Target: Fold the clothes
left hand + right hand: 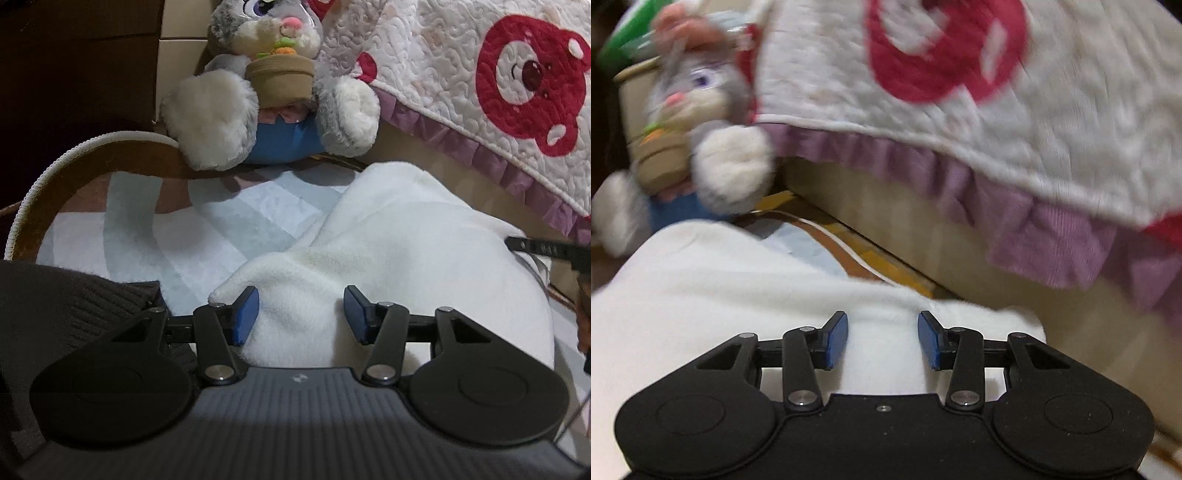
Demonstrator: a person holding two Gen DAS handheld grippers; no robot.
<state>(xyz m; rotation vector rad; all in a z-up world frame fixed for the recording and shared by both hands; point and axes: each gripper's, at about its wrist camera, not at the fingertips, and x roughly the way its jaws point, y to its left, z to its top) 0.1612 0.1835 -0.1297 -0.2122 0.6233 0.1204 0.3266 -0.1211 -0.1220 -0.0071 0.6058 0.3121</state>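
Observation:
A white fleece garment (406, 240) lies bunched on a pale checked mat (166, 229). My left gripper (301, 312) is at its near left corner, and a thick fold of fleece fills the gap between the blue pads (245, 314), which press on it from both sides. In the blurred right wrist view the same white fleece (720, 288) spreads to the left. My right gripper (882, 334) has a ridge of it caught between its pads (929, 339), close to the garment's right edge. A dark ribbed knit garment (55, 302) lies at the left, beside the left gripper.
A grey plush rabbit (258, 74) with a brown pot sits at the mat's far end. A quilted cover with red bears and a purple frill (480, 92) hangs over the bed's side (886, 221) on the right. The mat has a brown border with white piping (110, 151).

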